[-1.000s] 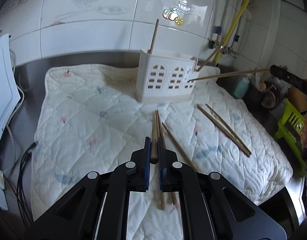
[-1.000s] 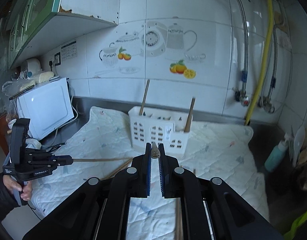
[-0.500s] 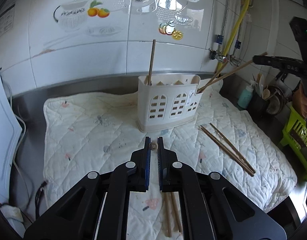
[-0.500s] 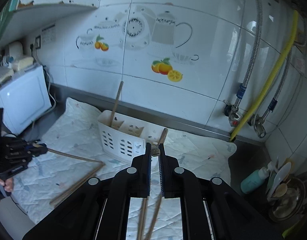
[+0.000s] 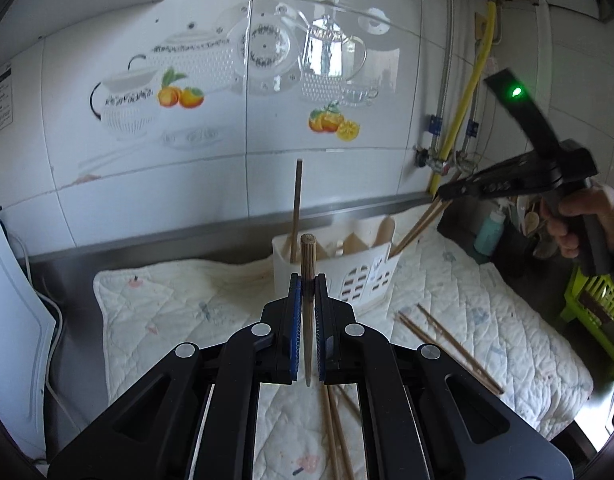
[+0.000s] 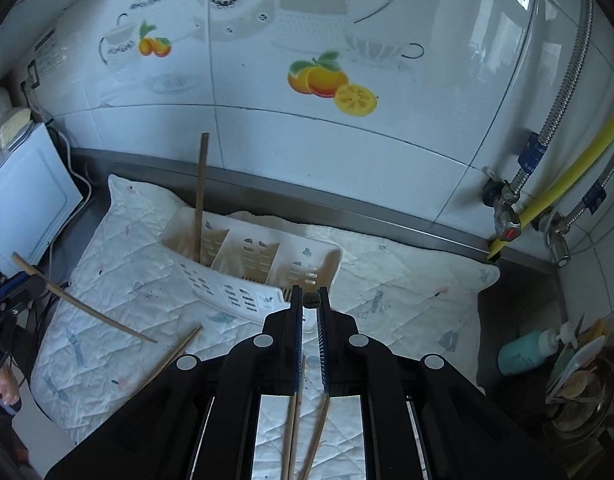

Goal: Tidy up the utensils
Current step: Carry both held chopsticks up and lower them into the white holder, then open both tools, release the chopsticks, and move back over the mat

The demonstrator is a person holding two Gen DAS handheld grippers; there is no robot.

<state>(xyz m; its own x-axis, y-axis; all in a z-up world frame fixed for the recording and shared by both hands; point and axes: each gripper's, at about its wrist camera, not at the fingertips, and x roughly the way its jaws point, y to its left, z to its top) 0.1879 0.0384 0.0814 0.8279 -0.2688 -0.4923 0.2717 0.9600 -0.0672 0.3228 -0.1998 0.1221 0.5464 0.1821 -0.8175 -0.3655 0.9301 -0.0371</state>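
My left gripper (image 5: pixel 308 280) is shut on a wooden chopstick (image 5: pixel 308 312) that stands nearly upright between the pads, above the quilted mat (image 5: pixel 155 312). Beyond it stands the white slotted caddy (image 5: pixel 371 276) with one chopstick (image 5: pixel 296 208) upright in its left compartment. My right gripper (image 5: pixel 443 196), held by a hand, is shut on another chopstick (image 5: pixel 417 228) that slants down to the caddy's right end. In the right wrist view that gripper (image 6: pixel 311 292) hovers over the caddy (image 6: pixel 243 280), with only the chopstick's butt end (image 6: pixel 311 299) showing. Loose chopsticks (image 5: pixel 447 348) lie on the mat.
A white appliance (image 6: pixel 23 208) stands at the mat's left edge with cables beside it. On the right are a teal bottle (image 6: pixel 523 352), a pot of spoons (image 6: pixel 579 392), a green basket (image 5: pixel 595 304), and wall pipes with a yellow hose (image 6: pixel 567 184).
My left gripper has risen with its chopstick, which now stands up in view. My right gripper has swung over the caddy and tipped down, steepening its chopstick toward the caddy's right end.
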